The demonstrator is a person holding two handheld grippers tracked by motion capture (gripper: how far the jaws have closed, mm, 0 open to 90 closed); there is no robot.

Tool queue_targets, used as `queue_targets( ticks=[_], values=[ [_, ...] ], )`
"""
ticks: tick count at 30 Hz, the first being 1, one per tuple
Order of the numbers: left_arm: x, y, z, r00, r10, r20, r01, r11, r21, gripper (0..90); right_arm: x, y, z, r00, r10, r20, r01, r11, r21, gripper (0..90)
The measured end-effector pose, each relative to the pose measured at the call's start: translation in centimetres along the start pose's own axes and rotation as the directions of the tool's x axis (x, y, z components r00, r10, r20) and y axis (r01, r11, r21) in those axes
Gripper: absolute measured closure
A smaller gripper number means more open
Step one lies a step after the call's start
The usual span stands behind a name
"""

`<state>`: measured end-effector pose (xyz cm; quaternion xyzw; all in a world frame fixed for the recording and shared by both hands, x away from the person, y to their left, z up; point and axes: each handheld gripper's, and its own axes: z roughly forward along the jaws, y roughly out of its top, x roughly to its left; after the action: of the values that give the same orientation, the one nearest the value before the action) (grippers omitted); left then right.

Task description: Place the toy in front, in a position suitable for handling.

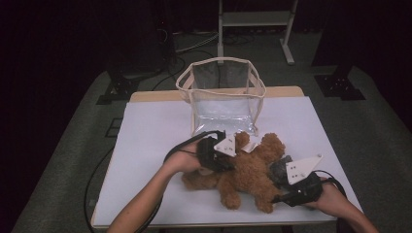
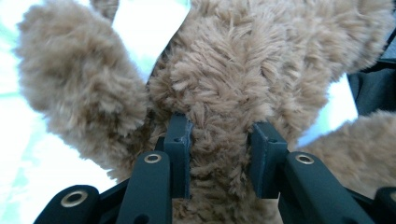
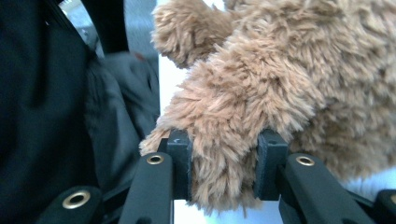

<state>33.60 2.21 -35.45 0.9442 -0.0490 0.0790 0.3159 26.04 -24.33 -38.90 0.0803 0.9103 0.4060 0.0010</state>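
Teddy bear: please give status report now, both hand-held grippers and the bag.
Left hand-held gripper shut on teddy bear. Right hand-held gripper shut on it too. Bear lying on white table. Clear bag upright behind, open, nothing between.

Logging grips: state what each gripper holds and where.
Both hold the brown teddy bear: left gripper pinches a fold of its fur, right gripper clamps a furry limb.

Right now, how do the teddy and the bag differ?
The teddy is brown, furry and opaque; the bag is clear plastic with cream trim. The teddy lies flat at the table's near edge; the bag stands upright and open behind it. Both grippers clamp the teddy; the bag is untouched. Both rest on the table.
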Motion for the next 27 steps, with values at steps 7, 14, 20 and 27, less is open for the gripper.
queue_targets(
  ticks=[7,14,20,27],
  values=[
    [0.2,-0.3,0.7,0.9993,-0.019,0.032,0.020,0.9992,-0.034,55.2,-0.6,-2.9,1.1,0.9982,0.058,0.016,-0.058,0.998,0.039,56.9],
    [-0.2,-1.1,-1.1,0.9999,-0.014,0.005,0.014,0.9984,-0.054,42.4,-0.5,-2.9,-0.6,0.9940,0.109,0.016,-0.109,0.993,0.052,33.5],
    [-0.9,-2.9,-3.3,0.9993,-0.021,-0.030,0.019,0.9970,-0.075,33.0,-1.7,-4.1,-3.2,0.9730,0.145,0.180,-0.152,0.988,0.024,33.7],
    [-1.3,-5.9,-4.7,0.9973,-0.065,-0.034,0.061,0.9932,-0.099,23.1,-4.0,-5.7,-2.6,0.9388,0.174,0.297,-0.197,0.979,0.049,35.1]
  ],
)
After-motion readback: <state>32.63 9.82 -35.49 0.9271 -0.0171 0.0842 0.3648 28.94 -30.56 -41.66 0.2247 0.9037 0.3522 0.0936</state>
